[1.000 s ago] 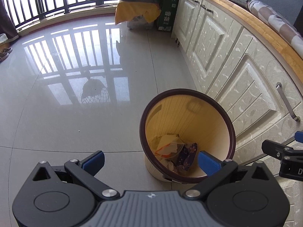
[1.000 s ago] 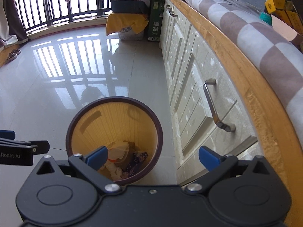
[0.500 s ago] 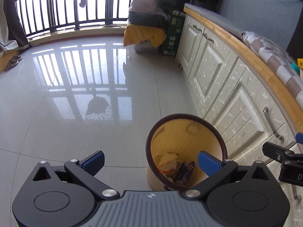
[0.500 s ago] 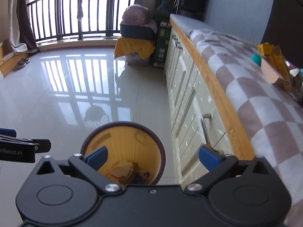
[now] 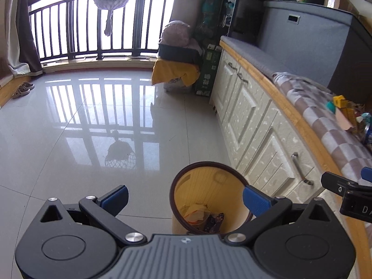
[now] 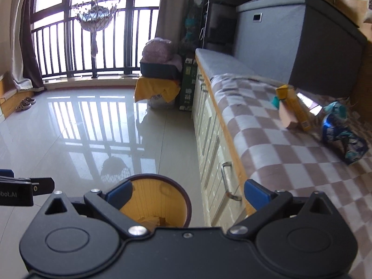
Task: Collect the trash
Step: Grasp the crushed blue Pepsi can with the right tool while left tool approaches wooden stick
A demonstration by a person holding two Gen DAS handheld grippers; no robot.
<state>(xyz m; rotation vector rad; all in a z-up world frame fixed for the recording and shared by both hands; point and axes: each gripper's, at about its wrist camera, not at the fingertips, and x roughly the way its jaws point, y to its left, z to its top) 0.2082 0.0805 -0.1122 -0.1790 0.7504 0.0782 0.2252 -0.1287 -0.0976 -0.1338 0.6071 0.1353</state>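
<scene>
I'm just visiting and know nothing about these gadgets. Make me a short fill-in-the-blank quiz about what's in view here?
1. The trash bin stands on the floor beside the white ____.
2. Both the left gripper and the right gripper have their blue-tipped fingers ____, gripping nothing.
3. The yellow box and the crumpled blue wrapper lie on a ____ cloth.
4. The bin already has some ____ at its bottom.

Missing words: cabinets; open; checkered; trash

Glossy tiled floor (image 5: 97, 125), checked cloth (image 6: 274, 139) on wood-edged counter (image 5: 300, 121), metal handle (image 6: 226, 181), crumpled paper in bin (image 5: 209, 200)
</scene>
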